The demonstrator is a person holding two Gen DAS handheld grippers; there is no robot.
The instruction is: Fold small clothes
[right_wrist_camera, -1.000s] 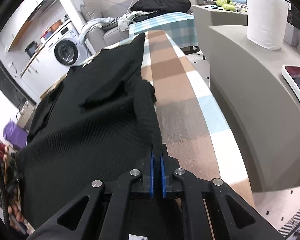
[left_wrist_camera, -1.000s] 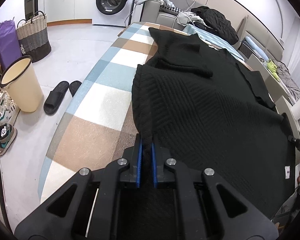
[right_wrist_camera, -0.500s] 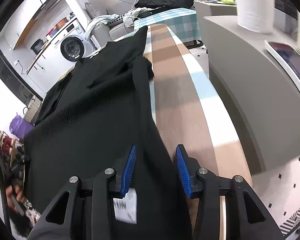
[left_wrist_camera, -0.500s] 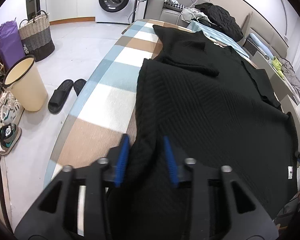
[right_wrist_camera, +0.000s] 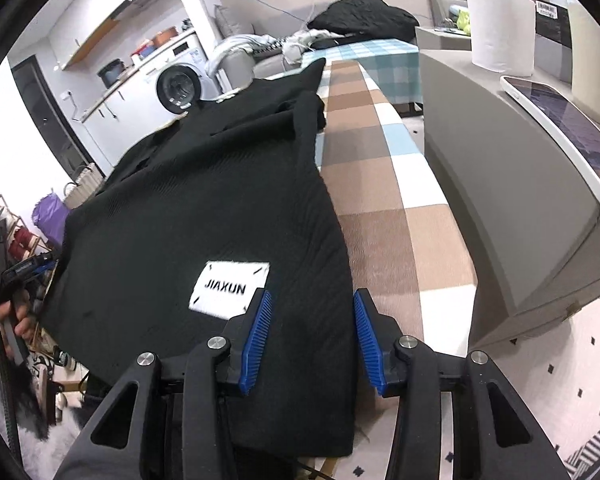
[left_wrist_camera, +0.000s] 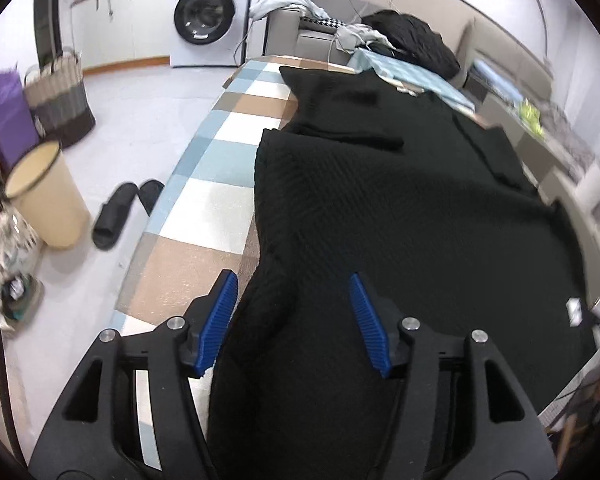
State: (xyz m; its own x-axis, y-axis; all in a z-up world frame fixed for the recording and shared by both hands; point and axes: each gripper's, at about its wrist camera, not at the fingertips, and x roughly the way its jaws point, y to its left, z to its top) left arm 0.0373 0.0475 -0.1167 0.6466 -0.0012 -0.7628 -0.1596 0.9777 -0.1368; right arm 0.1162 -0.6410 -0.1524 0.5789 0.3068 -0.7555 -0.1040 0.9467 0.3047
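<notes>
A second ago both grippers were clamped on the near hem of the black sweater [left_wrist_camera: 400,208]; now both have let go. The left gripper [left_wrist_camera: 292,312] is opening, its blue pads well apart with a ridge of knit lying between them but not pinched. The right gripper [right_wrist_camera: 310,332] stands partly open, the sweater's right hem corner between its pads, nothing held. The right view has also slid sideways — the white label [right_wrist_camera: 230,294] now sits just left of its pads.

The sweater lies spread along the checked table [left_wrist_camera: 220,168], its near hem hanging over the front edge. The release suggests that this laying-out step is done and a fresh grip is needed for the next fold.

What stays unclear:
- both views are blurred toward the edges
- the hem below each gripper is hidden by the gripper bodies
- the far collar end is bunched, and the 2 sleeves are hard to tell apart in the black knit
- a hand [right_wrist_camera: 14,320] shows only at the right view's edge
</notes>
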